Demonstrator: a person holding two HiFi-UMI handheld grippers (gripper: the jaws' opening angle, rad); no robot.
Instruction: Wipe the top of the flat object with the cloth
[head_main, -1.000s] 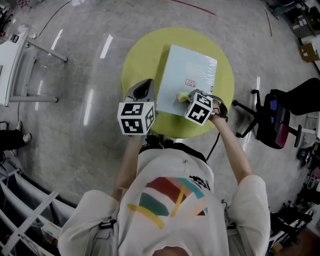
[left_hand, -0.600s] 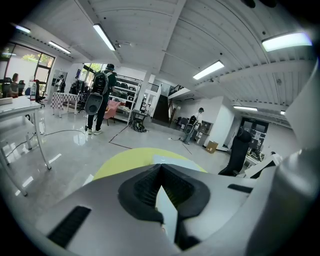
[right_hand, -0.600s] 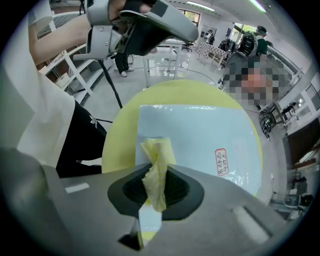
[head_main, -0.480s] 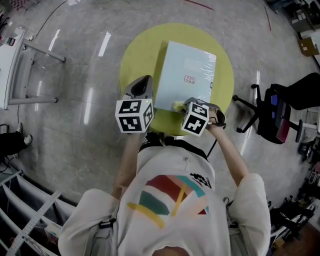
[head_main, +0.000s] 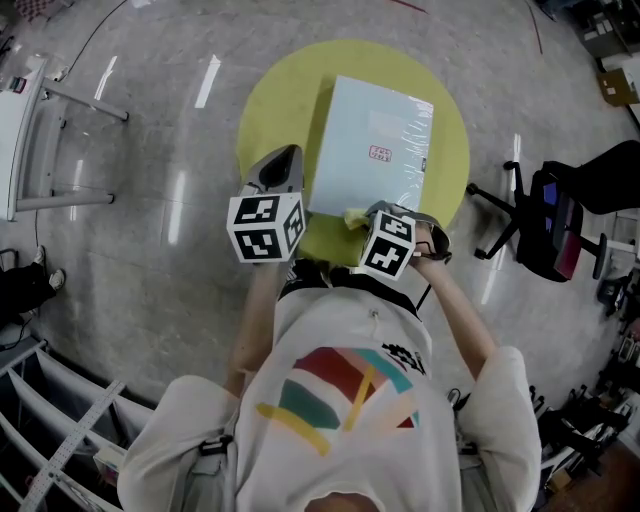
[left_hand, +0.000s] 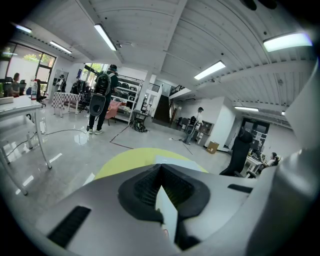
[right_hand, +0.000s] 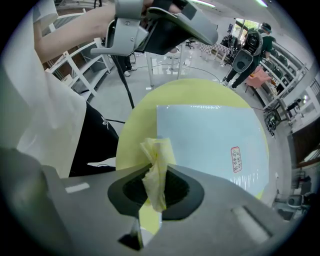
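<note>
Two tools are in my feeds, one in each of the person's hands, both over the round yellow-green surface (head_main: 268, 105). The task's flat object (head_main: 375, 150), a pale blue slab in glossy wrap with a small red label (head_main: 380, 153), lies on that surface, its long sides running away from the person. The right tool (head_main: 362, 218) points steeply down at the object's near edge, and its own view shows the jaws clamped on a twisted yellow cloth (right_hand: 156, 160), which sticks out past the tips as a crumpled tuft. From the head view the cloth (head_main: 353, 214) sits right at that near edge, close to the near left corner. I cannot tell whether it touches the wrap. The left tool (head_main: 286, 156) is beside the object's left edge, over the surface's left side and aimed away from the person. In its own view the jaws are brought together with nothing held between them. The right gripper view also catches the left tool (right_hand: 165, 22) up top, held in a hand. A black office chair (head_main: 560, 225) stands on the grey floor, well apart to the right.
</note>
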